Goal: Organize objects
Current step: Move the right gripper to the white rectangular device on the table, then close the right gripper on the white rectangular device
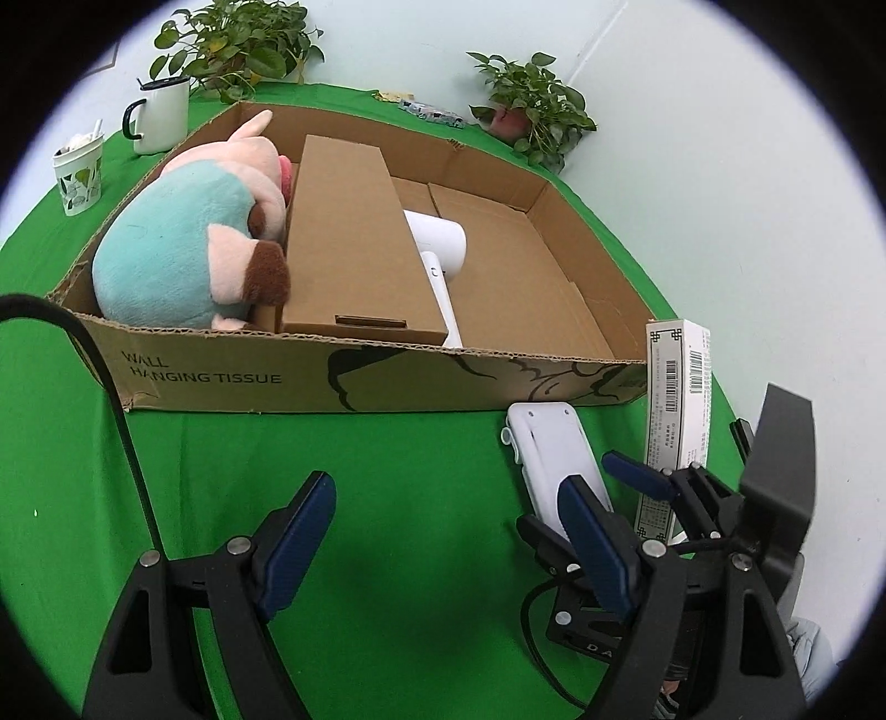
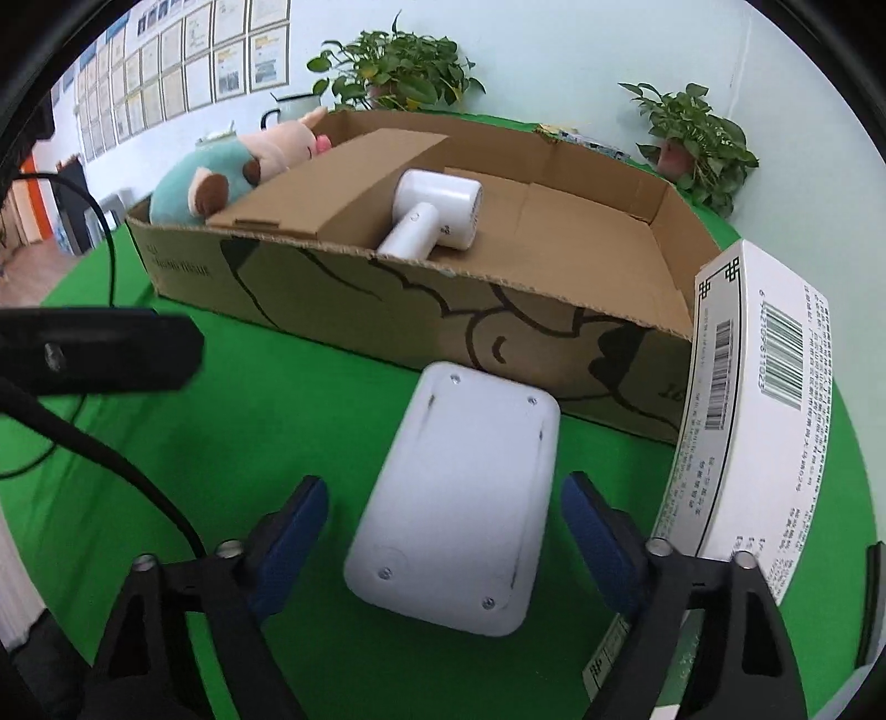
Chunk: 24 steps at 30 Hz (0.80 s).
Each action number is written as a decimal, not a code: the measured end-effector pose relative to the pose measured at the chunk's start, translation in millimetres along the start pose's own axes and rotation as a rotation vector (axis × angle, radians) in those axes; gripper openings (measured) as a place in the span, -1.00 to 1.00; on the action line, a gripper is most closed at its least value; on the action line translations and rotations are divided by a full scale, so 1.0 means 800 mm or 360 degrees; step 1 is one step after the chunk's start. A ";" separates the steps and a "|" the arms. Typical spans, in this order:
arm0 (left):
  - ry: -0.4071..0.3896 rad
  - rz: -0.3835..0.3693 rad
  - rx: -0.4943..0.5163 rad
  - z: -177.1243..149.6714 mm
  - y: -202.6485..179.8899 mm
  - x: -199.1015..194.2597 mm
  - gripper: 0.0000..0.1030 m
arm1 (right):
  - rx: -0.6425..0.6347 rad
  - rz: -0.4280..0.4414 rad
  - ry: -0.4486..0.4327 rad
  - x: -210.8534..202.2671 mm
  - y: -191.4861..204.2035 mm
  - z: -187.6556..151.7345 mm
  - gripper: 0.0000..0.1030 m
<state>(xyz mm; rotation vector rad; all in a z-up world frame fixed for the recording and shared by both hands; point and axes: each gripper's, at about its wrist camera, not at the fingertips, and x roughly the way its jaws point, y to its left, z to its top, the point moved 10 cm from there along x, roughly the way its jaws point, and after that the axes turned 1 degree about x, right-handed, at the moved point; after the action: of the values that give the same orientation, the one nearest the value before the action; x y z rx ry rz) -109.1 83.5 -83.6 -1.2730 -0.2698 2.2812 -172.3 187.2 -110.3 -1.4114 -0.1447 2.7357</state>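
A large open cardboard box (image 1: 387,382) (image 2: 343,299) lies on the green cloth. Inside are a plush pig (image 1: 188,249) (image 2: 221,171), a flat brown carton (image 1: 349,243) (image 2: 332,183) and a white hair dryer (image 1: 440,249) (image 2: 437,213). A white flat device (image 1: 554,465) (image 2: 459,498) lies face down in front of the box. My right gripper (image 2: 443,526) (image 1: 603,482) is open, its fingers on either side of the device. A white printed box (image 1: 675,410) (image 2: 758,410) stands beside it on the right. My left gripper (image 1: 448,526) is open and empty over bare cloth.
A white mug (image 1: 160,116), a patterned cup (image 1: 80,174) and two potted plants (image 1: 238,44) (image 1: 531,105) stand behind the box. A black cable (image 1: 111,399) runs on the left. The table edge curves close on the right.
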 end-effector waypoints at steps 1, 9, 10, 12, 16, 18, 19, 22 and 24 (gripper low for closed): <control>-0.0001 -0.0006 -0.0003 0.000 0.000 0.000 0.60 | 0.0000 -0.0015 0.0022 0.003 -0.001 -0.004 0.52; 0.0013 -0.0029 -0.0004 -0.003 0.000 0.004 0.60 | 0.0056 -0.0066 0.0043 0.014 -0.007 0.008 0.32; 0.0014 -0.0029 -0.0008 -0.003 0.001 0.004 0.60 | 0.0050 -0.0068 0.0042 0.015 -0.005 0.009 0.32; 0.0016 -0.0035 -0.0019 -0.003 0.003 0.005 0.60 | 0.0046 -0.0063 0.0038 0.015 -0.003 0.009 0.32; 0.0025 -0.0044 -0.0038 -0.004 0.005 0.007 0.60 | 0.0056 -0.0052 0.0034 0.014 -0.002 0.010 0.31; 0.0029 -0.0050 -0.0041 -0.004 0.005 0.007 0.60 | 0.0052 -0.0025 0.0026 0.010 0.003 0.005 0.30; 0.0034 -0.0059 -0.0045 -0.004 0.005 0.008 0.60 | 0.0049 0.0009 0.0023 0.008 0.007 0.004 0.30; 0.0074 -0.0188 -0.0084 -0.009 -0.001 0.011 0.60 | 0.0018 0.0155 0.0008 -0.004 0.029 -0.004 0.31; 0.0097 -0.0273 -0.0108 -0.011 -0.006 0.011 0.60 | 0.0038 0.0265 0.0015 -0.012 0.039 -0.011 0.31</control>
<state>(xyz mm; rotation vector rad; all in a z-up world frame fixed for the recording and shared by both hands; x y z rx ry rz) -103.8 91.6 -93.1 -1.2984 -0.4215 2.1013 -159.6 155.5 -110.9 -1.4938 0.0069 2.8503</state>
